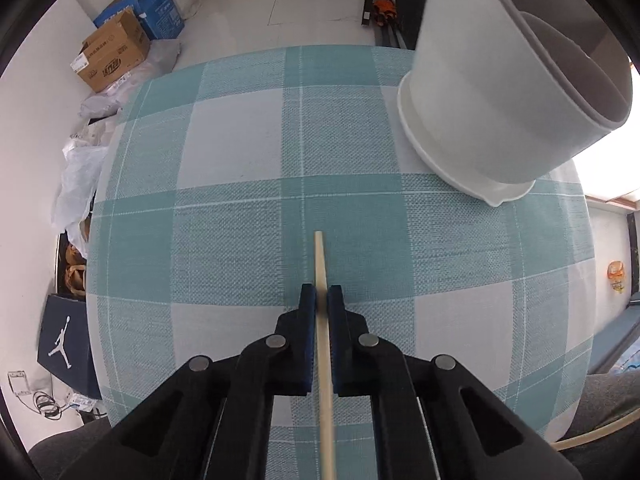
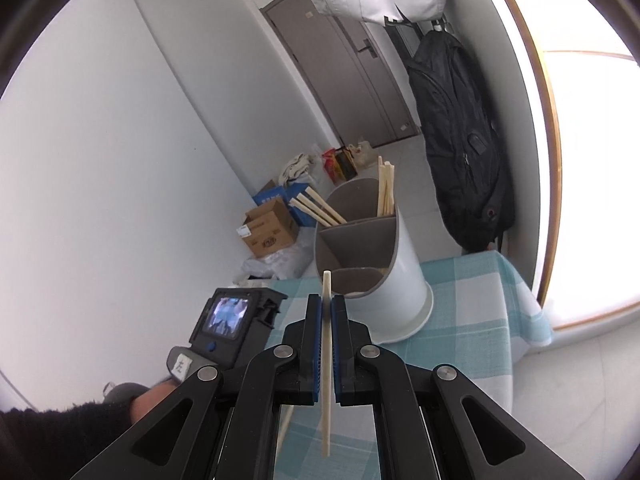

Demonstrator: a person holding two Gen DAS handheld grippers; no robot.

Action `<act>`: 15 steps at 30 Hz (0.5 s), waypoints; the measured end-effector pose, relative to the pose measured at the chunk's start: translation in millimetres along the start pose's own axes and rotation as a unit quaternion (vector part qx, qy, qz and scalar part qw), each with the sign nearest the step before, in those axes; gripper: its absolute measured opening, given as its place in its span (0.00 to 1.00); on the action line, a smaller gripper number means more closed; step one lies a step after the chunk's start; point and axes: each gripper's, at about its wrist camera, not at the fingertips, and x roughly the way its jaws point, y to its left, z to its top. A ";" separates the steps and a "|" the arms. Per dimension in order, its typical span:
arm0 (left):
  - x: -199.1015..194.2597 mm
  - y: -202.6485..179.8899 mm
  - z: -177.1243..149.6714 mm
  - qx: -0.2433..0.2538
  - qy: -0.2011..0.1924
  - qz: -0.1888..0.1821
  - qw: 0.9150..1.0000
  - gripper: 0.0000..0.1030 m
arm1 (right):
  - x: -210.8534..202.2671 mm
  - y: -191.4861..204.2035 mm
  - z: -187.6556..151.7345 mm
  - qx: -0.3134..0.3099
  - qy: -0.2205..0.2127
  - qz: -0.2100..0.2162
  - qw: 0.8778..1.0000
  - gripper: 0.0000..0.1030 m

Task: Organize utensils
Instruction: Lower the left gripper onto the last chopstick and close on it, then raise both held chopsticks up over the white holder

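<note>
My left gripper (image 1: pixel 321 294) points steeply down at the teal checked tablecloth (image 1: pixel 240 216) and is shut on a pale wooden chopstick (image 1: pixel 319 256) whose tip sticks out past the blue pads. The white utensil holder (image 1: pixel 492 92) with grey dividers stands up and to the right of it. My right gripper (image 2: pixel 327 304) is shut on another chopstick (image 2: pixel 326 284), held upright just before the holder (image 2: pixel 400 276). Several chopsticks (image 2: pixel 386 192) stand in the holder's far compartments. The left gripper's body (image 2: pixel 232 320) and the hand holding it show at lower left in the right wrist view.
Cardboard boxes (image 1: pixel 112 54) and plastic bags (image 1: pixel 80 168) lie on the floor beyond the table's left edge. A black backpack (image 2: pixel 460 140) hangs by the wall behind the holder. The table's right edge (image 2: pixel 532 304) drops off near a bright window.
</note>
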 end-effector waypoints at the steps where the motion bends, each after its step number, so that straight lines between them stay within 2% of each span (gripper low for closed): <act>1: 0.1 1.7 -0.7 -0.004 -0.003 -0.005 1.000 0.02 | -1.0 -0.8 -0.3 0.000 -0.001 -0.001 1.000 0.04; 4: -0.1 12.4 -5.1 -0.029 -0.009 -0.052 0.998 0.02 | -2.9 -4.3 -0.3 0.008 -0.002 -0.004 1.000 0.04; 5: -1.4 16.0 -6.8 -0.033 -0.015 -0.053 0.998 0.02 | -2.8 -5.6 -0.2 0.011 -0.002 -0.004 1.000 0.04; 7: -8.8 20.4 -12.0 -0.039 -0.040 -0.066 0.996 0.02 | -2.7 -7.3 -0.5 0.016 -0.003 -0.007 1.000 0.04; 9: -24.4 28.6 -20.0 -0.051 -0.083 -0.074 0.992 0.02 | -2.3 -6.0 -1.1 0.015 -0.003 -0.009 1.000 0.04; 15: -78.6 47.3 -47.6 -0.086 -0.210 -0.111 0.967 0.02 | 4.0 2.3 -4.9 0.001 -0.001 -0.016 1.000 0.04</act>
